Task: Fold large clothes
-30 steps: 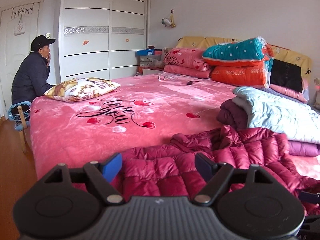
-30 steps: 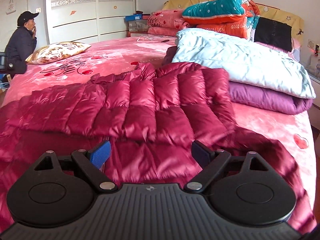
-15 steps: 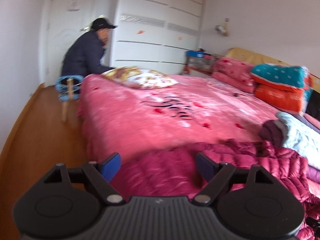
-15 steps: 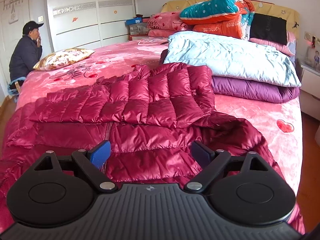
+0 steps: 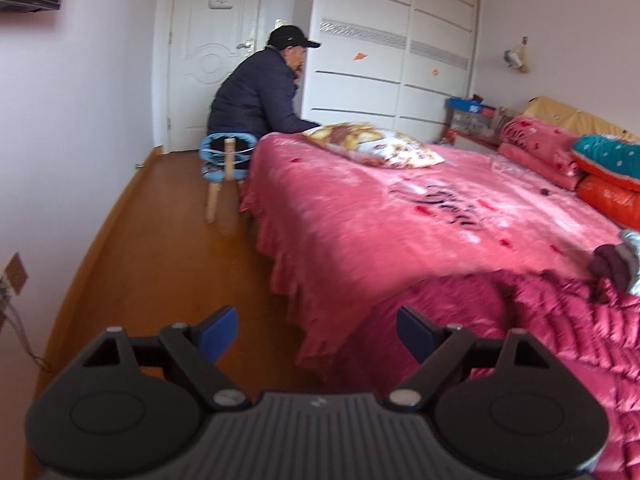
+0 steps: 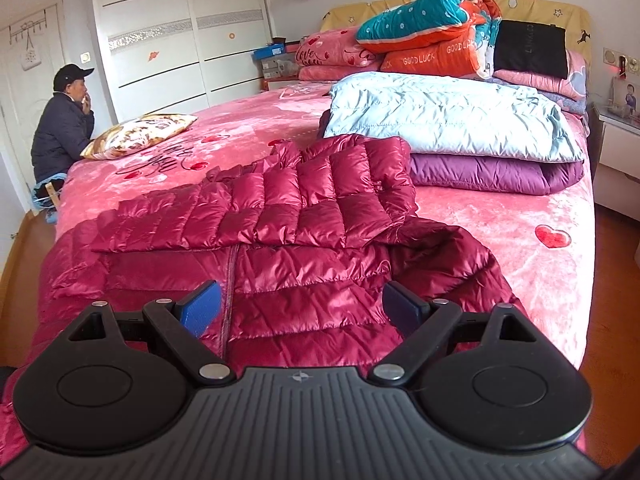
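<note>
A dark red quilted down jacket (image 6: 304, 240) lies spread on the pink bed (image 6: 520, 216), one sleeve folded across its body. My right gripper (image 6: 302, 312) hovers over the jacket's near part by the zip, open, with nothing between its blue pads. In the left wrist view the jacket (image 5: 552, 332) lies at the right, draped over the bed's corner. My left gripper (image 5: 318, 334) hangs beside that corner, half over the wooden floor; its jaws are opening and hold nothing.
A person (image 5: 260, 92) in a dark coat and cap sits on a blue stool (image 5: 226, 160) at the bed's far side. Folded pale blue and purple coats (image 6: 460, 136), stacked quilts (image 6: 432, 36) and a patterned pillow (image 6: 140, 134) lie on the bed. Wardrobe (image 5: 392, 44) behind.
The left gripper has swung left, off the jacket towards the bed's corner and the floor. The right gripper has drawn back and risen a little, showing more of the jacket.
</note>
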`<state>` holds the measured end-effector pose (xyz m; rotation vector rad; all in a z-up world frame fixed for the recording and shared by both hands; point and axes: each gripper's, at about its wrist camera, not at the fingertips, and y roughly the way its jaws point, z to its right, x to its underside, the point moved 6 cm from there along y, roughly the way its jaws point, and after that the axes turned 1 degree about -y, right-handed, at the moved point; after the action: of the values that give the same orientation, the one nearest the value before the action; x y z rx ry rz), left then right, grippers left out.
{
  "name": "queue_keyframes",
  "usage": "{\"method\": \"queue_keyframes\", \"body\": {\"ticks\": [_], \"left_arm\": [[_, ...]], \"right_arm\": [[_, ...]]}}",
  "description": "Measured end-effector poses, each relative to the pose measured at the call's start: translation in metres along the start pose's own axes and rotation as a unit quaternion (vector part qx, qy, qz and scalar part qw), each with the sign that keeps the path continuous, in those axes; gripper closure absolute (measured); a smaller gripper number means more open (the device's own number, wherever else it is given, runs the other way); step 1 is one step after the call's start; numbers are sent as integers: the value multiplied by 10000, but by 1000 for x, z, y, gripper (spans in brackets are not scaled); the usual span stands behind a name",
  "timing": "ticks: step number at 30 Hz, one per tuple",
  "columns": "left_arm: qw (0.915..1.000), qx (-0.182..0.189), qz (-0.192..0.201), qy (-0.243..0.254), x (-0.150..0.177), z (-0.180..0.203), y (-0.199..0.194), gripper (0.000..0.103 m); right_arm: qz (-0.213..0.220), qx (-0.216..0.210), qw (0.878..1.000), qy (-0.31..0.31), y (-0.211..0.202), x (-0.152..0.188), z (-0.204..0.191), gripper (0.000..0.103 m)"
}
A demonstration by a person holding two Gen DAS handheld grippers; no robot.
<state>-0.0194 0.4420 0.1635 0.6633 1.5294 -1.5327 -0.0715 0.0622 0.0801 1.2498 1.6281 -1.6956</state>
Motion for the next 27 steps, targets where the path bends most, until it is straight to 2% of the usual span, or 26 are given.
{"method": "queue_keyframes", "body": {"ticks": [5, 8, 10, 12, 15, 18, 20, 23, 27], "left_arm": [[9993, -246, -137, 240, 17, -22, 6, 16], [9989, -158, -388, 188, 37, -30, 18, 16], [9973, 94, -713, -165, 55, -34, 31, 16], [9883, 437, -1184, -851, 74, -38, 48, 18], [9594, 994, -1836, -1897, 107, -38, 72, 22], [9238, 1404, -2327, -2697, 137, -29, 95, 25], [8953, 1675, -2550, -3247, 153, -21, 107, 25], [8444, 1982, -2763, -4140, 174, -13, 126, 25], [7970, 2067, -2882, -4888, 192, -4, 149, 25]], "right_arm": [[50, -63, 10000, -18, -19, 0, -3, 0], [61, -109, 9999, -36, -30, 1, -7, 0], [39, -125, 9999, -51, -33, 3, -9, 0], [-9, -131, 9999, -70, -34, 4, -11, 0], [-126, -128, 9997, -159, -34, 7, -16, 0], [-270, -113, 9989, -368, -29, 12, -24, 0], [-366, -81, 9979, -530, -25, 16, -28, 0], [-528, -119, 9960, -707, -18, 21, -33, 0], [-709, -167, 9935, -879, -5, 26, -40, 0]]}}
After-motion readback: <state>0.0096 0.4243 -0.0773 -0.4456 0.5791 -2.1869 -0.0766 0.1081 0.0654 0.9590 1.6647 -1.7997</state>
